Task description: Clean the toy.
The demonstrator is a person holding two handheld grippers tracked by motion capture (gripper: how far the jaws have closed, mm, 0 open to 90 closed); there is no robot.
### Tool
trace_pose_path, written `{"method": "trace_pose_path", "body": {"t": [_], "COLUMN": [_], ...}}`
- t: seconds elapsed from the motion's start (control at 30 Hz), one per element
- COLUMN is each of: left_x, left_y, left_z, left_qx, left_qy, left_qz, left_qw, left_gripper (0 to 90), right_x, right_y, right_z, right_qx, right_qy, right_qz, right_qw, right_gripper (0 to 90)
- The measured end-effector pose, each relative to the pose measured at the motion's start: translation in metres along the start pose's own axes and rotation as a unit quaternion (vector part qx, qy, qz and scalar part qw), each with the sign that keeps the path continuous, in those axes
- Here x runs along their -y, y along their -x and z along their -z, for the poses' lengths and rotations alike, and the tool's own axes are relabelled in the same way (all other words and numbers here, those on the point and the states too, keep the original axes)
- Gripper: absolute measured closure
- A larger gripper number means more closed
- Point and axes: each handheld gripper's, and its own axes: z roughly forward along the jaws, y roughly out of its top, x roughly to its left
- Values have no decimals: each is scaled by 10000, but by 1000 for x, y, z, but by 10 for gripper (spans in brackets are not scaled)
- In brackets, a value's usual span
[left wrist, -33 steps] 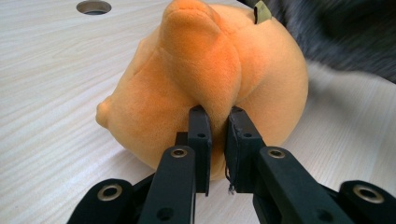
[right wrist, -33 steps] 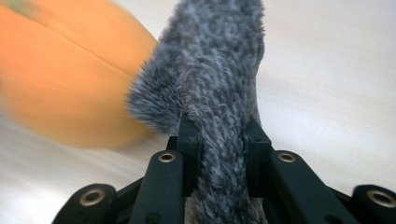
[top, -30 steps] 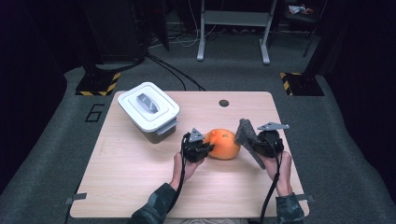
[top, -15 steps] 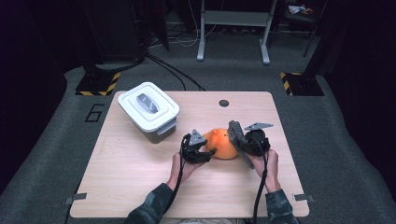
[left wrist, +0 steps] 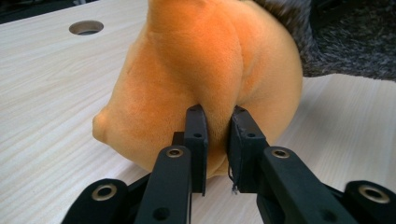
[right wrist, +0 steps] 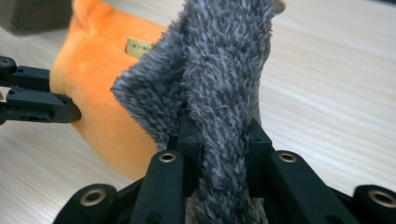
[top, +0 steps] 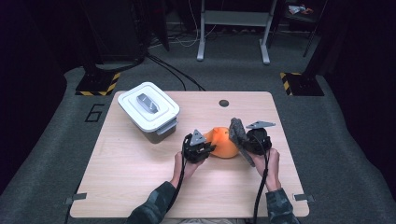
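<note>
Left tongs (left wrist: 215, 140) just closed again, pinching fold of orange plush toy (top: 223, 142). Right tongs (right wrist: 218, 154) nearly shut, clamping grey fuzzy cloth (right wrist: 219, 70), cloth touching toy's right side. Toy mid-table (top: 140, 186), long axis across table. White lidded box (top: 148, 109) beyond, left.

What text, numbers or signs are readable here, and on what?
"6": pale number on the grey floor left of the table, high view.
Print on the small tan tag sewn to the orange plush, right gripper view: too blurred to read.
Yellow-black hazard stripes on a dark stand base by the floor: a marking, no words.
White lidded box: no legible label.
</note>
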Motion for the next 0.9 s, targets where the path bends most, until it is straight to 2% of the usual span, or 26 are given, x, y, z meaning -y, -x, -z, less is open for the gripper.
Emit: {"method": "trace_pose_path", "body": {"t": [0.13, 0.2, 0.23, 0.3, 0.4, 0.47, 0.5, 0.57, 0.63, 0.67, 0.7, 0.77, 0.9], "left_x": [-7, -12, -14, -15, -12, -10, -7, -3, -1, 0, 1, 0, 0], "left_y": [5, 6, 8, 10, 13, 13, 11, 5, 1, 0, -1, -1, -1], "left_z": [3, 6, 8, 10, 9, 6, 5, 3, 3, 3, 3, 3, 2], "left_qx": [27, 85, 93, 145, 111, -67, -92, -99, -81, -101, -77, -96, -107], "left_qy": [44, 58, 91, 98, -7, -163, -214, -235, -203, -199, -181, -186, -169], "left_qz": [195, 356, 469, 526, 422, 226, 235, 284, 407, 359, 391, 352, 326], "left_qw": [9998, 9993, 9988, 9985, 9990, 9996, 9995, 9993, 9989, 9991, 9990, 9992, 9993], "left_gripper": [807, 809, 809, 809, 808, 807, 808, 809, 810, 810, 810, 810, 810], "right_x": [-6, -12, -15, -20, -27, -27, -27, -27, -28, -28, -28, -28, -26], "right_y": [-4, -12, -15, -25, -38, -46, -49, -50, -52, -52, -53, -51, -45], "right_z": [14, 22, 25, 29, 20, 4, -3, -12, -14, -15, -15, -14, -13], "right_qx": [-58, -112, -151, -199, -269, -189, -112, -145, -177, -202, -177, -204, -218], "right_qy": [174, 259, 302, 364, 215, -15, -43, -57, -28, -24, 5, 9, 41], "right_qz": [70, 134, 256, 344, 508, 660, 693, 707, 729, 795, 732, 769, 619], "right_qw": [9998, 9995, 9991, 9985, 9981, 9976, 9975, 9974, 9972, 9966, 9972, 9968, 9978], "right_gripper": [743, 743, 743, 743, 742, 742, 743, 744, 747, 749, 749, 749, 749]}}
